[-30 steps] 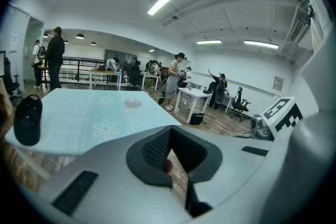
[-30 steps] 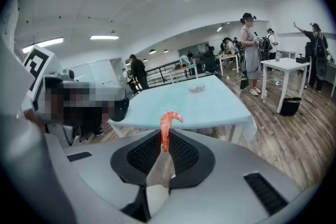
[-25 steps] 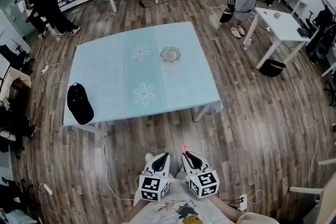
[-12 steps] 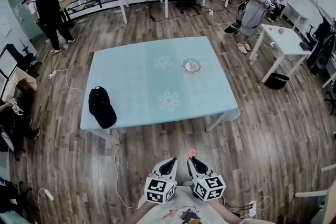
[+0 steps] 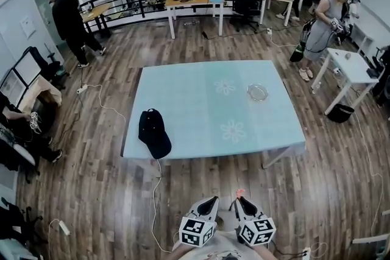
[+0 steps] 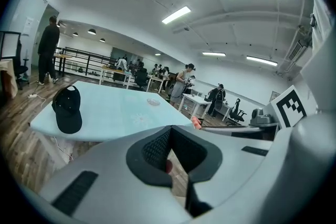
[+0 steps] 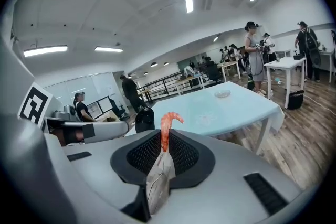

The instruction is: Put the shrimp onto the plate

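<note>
Pretty standard handheld setup. The left gripper (image 5: 212,198) and right gripper (image 5: 239,198) are built the same, both shelled in smooth white-grey plastic that's tapered to a point at the front. Each one is capped at the back with a marker cube (image 5: 197,232) covered in black-and-white square codes. In the gripper views, the inner jaw faces are lined with black pads (image 6: 157,149) moulded in a fine grid texture and framed by a rounded black collar (image 7: 207,161). Short black slots (image 7: 265,192) are set into the shell on either side. A light top (image 5: 208,253) is just barely caught at the bottom edge of the head view.
</note>
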